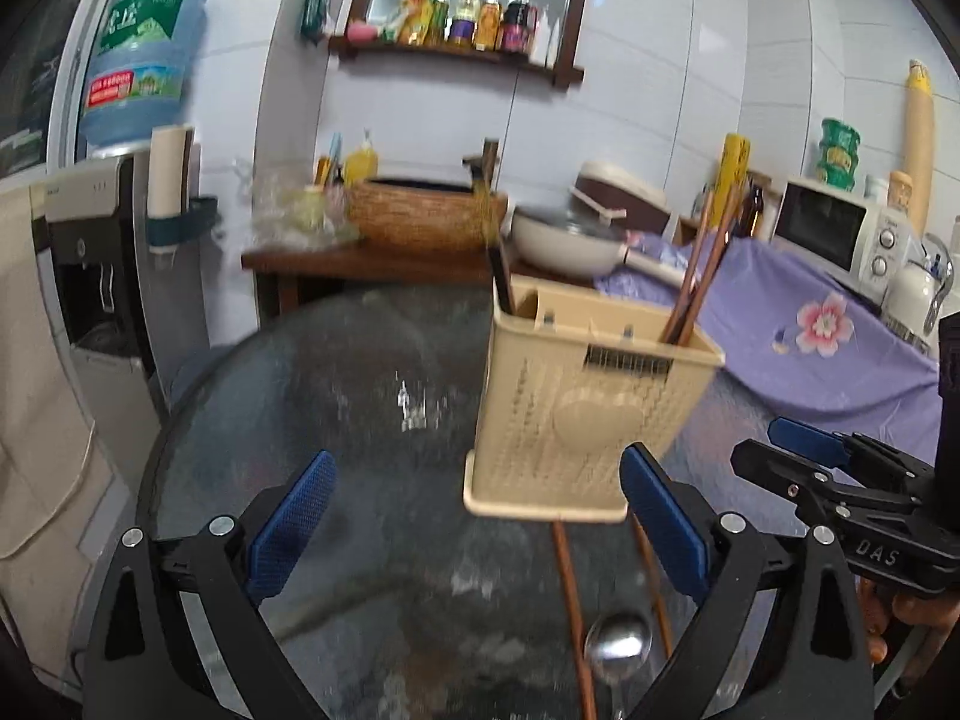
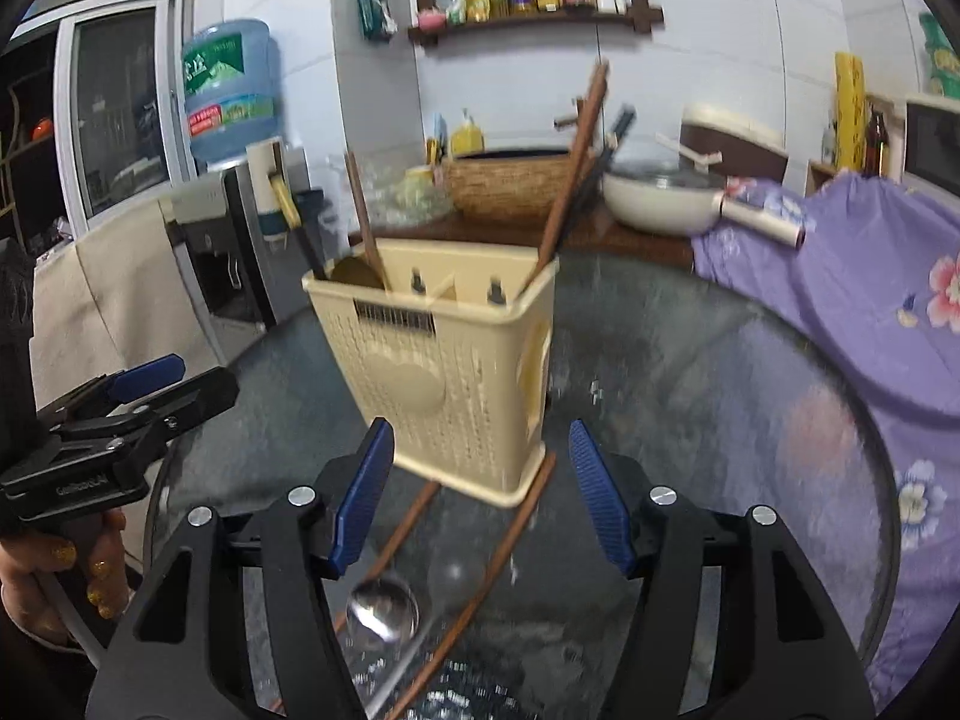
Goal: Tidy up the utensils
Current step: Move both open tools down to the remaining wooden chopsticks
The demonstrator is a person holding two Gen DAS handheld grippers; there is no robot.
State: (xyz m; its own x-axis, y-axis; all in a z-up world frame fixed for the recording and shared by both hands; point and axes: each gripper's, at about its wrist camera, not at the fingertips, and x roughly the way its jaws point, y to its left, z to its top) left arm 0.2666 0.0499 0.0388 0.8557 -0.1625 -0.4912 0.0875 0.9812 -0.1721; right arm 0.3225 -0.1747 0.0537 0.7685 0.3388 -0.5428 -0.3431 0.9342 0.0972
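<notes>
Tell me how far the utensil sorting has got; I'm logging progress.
Partly done: chopsticks and a dark-handled utensil already stand in the beige holder. Nothing is in hand: the left gripper and right gripper are both open and empty. Left on the glass table: two chopsticks and a metal spoon.

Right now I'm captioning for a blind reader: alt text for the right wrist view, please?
An open right gripper points at a beige holder on a glass table, two chopsticks and a spoon lying before it. More chopsticks stand inside.
</notes>
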